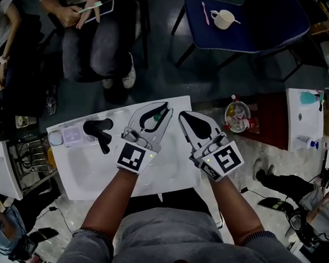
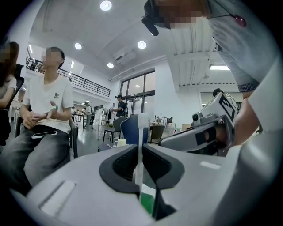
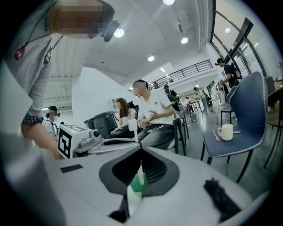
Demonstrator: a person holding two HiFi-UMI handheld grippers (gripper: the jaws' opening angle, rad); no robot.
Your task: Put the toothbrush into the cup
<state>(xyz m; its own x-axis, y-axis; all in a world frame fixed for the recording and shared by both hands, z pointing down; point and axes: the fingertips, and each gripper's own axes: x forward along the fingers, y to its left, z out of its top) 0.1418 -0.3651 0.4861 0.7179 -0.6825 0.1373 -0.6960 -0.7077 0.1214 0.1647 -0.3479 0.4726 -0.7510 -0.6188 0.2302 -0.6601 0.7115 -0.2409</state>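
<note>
White toothbrush (image 2: 141, 132) upright, clamped in my left fingers (image 2: 119, 165); right fingers (image 3: 119, 170) pinch one too. Keep both plumb while lowering.

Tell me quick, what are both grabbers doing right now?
Left gripper: closed on the toothbrush.
Right gripper: tips shut together; a green-white bit shows between the jaws, but whether it is gripped cannot be told.

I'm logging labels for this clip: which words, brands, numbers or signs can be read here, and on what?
No word or number here can be read.
square markers on the two cubes: black-and-white patterns only, no letters.
Seated person's white shirt: small chest mark, too small to read.
bottles on the floor: labels too blurred to read.
</note>
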